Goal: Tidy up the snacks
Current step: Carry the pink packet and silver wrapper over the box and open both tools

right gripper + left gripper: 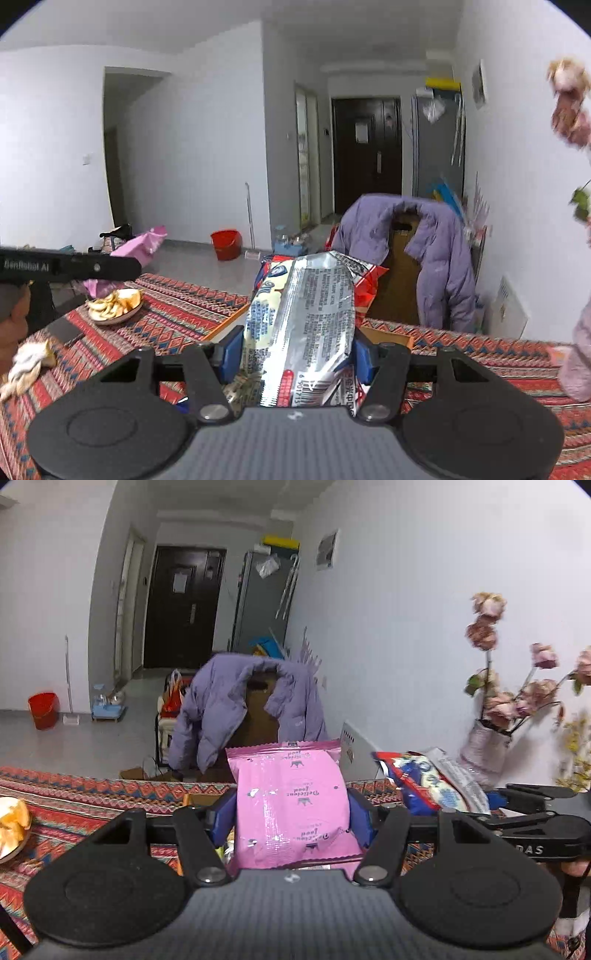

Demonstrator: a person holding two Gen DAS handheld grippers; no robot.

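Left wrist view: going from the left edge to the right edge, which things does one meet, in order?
Plate of peels → red bucket → purple jacket → pink snack packet → red and blue snack packet → vase of dried flowers.

Two grippers were in view: the left gripper and the right gripper. Two snack packets showed, one pink packet and one silver packet with red and blue print. One plate of peelings sat on the counter, which wore one patterned cloth. One vase of dried flowers stood there. Beyond were one purple jacket, one red bucket and one dark door.
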